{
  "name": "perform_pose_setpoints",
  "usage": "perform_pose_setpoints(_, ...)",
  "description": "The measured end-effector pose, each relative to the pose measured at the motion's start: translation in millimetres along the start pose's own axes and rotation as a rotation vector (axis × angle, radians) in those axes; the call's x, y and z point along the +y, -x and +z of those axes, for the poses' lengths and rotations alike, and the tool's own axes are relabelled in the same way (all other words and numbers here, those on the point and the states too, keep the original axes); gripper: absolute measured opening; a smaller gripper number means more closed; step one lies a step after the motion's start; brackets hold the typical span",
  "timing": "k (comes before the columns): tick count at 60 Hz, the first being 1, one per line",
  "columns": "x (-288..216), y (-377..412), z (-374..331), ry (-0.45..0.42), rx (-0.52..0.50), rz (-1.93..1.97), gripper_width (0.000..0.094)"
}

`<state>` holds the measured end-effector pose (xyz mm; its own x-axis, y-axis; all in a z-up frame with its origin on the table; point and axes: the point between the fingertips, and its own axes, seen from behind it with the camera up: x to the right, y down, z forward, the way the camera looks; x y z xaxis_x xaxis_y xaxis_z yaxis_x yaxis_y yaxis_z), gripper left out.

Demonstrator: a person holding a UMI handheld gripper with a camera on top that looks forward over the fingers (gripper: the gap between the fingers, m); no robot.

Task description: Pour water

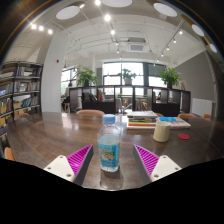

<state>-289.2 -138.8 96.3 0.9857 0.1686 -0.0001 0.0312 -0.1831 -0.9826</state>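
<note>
Your clear plastic water bottle with a blue label (110, 143) stands upright on the brown wooden table (60, 135), between the fingers with a gap at each side; its base is cut off from view. Your gripper (113, 161) is spread, magenta pads (80, 158) flanking the bottle. At 2 o'clock from the bottle lies a stack of books (145, 119), with a blue-lidded flat item (172, 121) beyond, hard to make out. A bookshelf (18, 92) stands at 10 o'clock.
</note>
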Motion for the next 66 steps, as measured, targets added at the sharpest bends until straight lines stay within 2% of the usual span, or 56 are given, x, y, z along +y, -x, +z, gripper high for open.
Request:
perform_pose_setpoints(10,3.0,20.5,45.3,0.004,-0.015,0.008,0.0825)
perform_pose_setpoints(18,5.9,26.9,70.9,-0.004,-0.03,0.016,0.0778)
perform_pose_setpoints(25,8.3,16.1,81.0,0.003,-0.003,0.026,0.0598)
perform_pose_setpoints(28,5.9,11.4,81.0,-0.019,0.015,0.031,0.0458)
perform_pose_setpoints(30,6.1,14.2,80.5,-0.022,0.003,0.033,0.046)
perform_pose_setpoints(42,6.8,15.1,81.6,-0.017,0.01,0.002,0.0292)
perform_pose_setpoints(58,1.5,-1.3,95.3,-0.006,0.019,0.052,0.029)
perform_pose_setpoints(66,-22.8,-32.7,123.2,-0.004,0.036,0.2,0.0292)
